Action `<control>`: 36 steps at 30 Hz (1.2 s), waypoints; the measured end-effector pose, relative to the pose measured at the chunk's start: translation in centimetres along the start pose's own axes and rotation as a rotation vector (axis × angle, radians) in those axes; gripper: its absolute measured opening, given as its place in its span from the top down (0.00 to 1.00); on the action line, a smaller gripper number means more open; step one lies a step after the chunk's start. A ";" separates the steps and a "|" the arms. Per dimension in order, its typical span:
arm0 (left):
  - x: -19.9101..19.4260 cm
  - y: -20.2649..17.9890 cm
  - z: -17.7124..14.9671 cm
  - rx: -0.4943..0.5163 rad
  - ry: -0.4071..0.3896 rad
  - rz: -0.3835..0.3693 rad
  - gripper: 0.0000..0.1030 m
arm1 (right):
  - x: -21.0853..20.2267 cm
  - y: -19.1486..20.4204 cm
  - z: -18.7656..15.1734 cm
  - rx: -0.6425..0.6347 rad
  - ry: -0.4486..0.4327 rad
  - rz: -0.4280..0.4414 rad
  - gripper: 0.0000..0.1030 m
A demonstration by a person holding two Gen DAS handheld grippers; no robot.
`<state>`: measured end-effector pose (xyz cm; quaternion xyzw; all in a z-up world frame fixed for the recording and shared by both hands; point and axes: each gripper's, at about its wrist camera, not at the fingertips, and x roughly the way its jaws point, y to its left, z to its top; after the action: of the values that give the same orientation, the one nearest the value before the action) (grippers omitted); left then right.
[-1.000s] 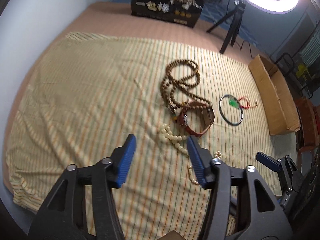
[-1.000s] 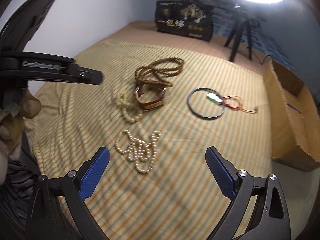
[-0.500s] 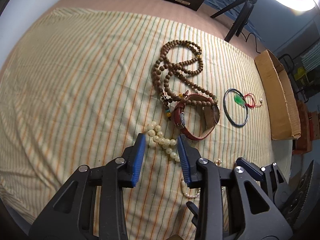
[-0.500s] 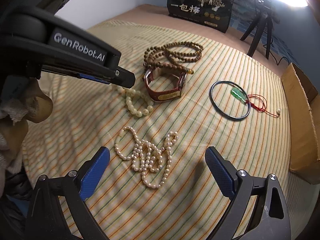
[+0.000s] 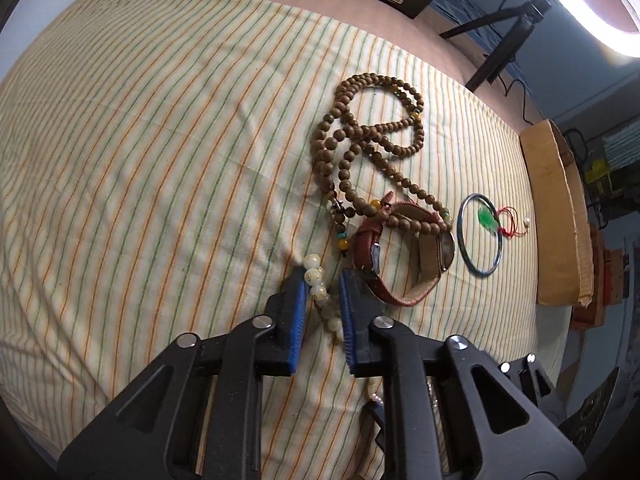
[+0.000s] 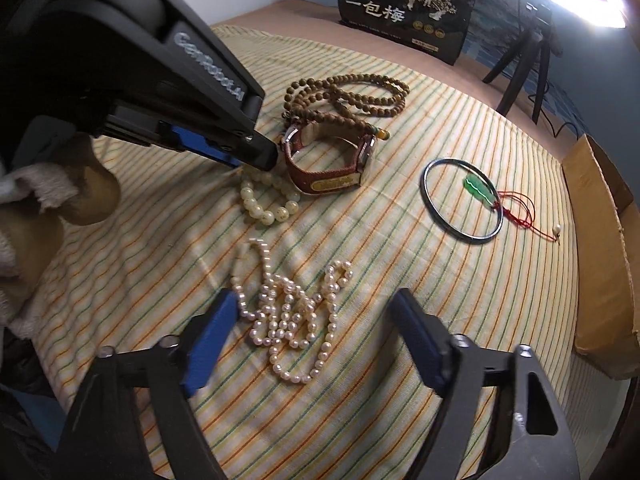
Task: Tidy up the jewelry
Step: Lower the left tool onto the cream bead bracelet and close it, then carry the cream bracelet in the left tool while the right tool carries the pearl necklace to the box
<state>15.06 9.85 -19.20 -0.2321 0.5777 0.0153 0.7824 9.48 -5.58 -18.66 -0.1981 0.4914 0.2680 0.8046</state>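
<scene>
My left gripper [image 5: 323, 292], marked "GenRobot.AI", has just been closing onto one cream bead bracelet [image 5: 320, 288]; my right gripper [image 6: 312, 312], narrowing, straddles one pearl strand [image 6: 292, 312] ungripped.

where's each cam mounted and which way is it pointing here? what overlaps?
Left wrist: on the left gripper, looking steeply down at the cream bead bracelet between its narrow jaws.
Right wrist: on the right gripper, looking down over the pearl necklace; a gloved hand shows at left.
Shared: bracelet, watch, striped cloth.
</scene>
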 end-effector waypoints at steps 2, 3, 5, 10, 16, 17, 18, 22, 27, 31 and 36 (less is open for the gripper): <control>0.1 0.1 0.1 -0.009 0.000 -0.007 0.89 | -0.1 0.1 0.0 -0.011 -0.006 0.007 0.43; 0.1 0.1 0.2 -0.008 -0.002 -0.005 0.90 | -0.2 0.1 0.0 -0.014 -0.008 0.008 0.51; 0.1 0.1 0.2 -0.003 -0.004 -0.002 0.93 | -0.4 0.3 0.1 -0.029 -0.012 0.018 0.66; -0.3 0.3 0.1 -0.018 -0.017 -0.010 0.93 | -0.9 0.0 0.3 -0.027 -0.003 0.051 0.90; -1.8 -0.3 -0.3 0.002 -0.057 -0.018 0.95 | -1.6 -2.0 0.2 0.069 0.006 0.123 0.92; -2.1 -0.5 -0.4 0.007 -0.064 -0.019 0.95 | -1.8 -2.3 0.2 0.081 0.003 0.129 0.92; -2.4 -0.7 -0.5 0.014 -0.073 -0.019 0.95 | -2.0 -2.6 0.2 0.090 0.000 0.131 0.92; -4.2 -1.7 -1.1 0.053 -0.117 -0.029 0.95 | -3.5 -3.7 0.0 0.117 -0.024 0.139 0.94; -5.9 -3.2 -1.7 0.109 -0.169 -0.031 0.95 | -5.2 -4.7 -0.3 0.131 -0.058 0.127 0.94; -7.1 -4.1 -2.0 0.134 -0.201 -0.041 0.95 | -6.0 -5.6 -0.6 0.153 -0.074 0.123 0.94; -8.5 -5.4 -2.4 0.161 -0.229 -0.069 0.95 | -7.6 -6.8 -1.0 0.168 -0.102 0.134 0.94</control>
<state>11.70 6.17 -10.11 -0.1851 0.4757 -0.0317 0.8593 10.21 -13.20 -11.93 -0.0828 0.4828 0.2887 0.8226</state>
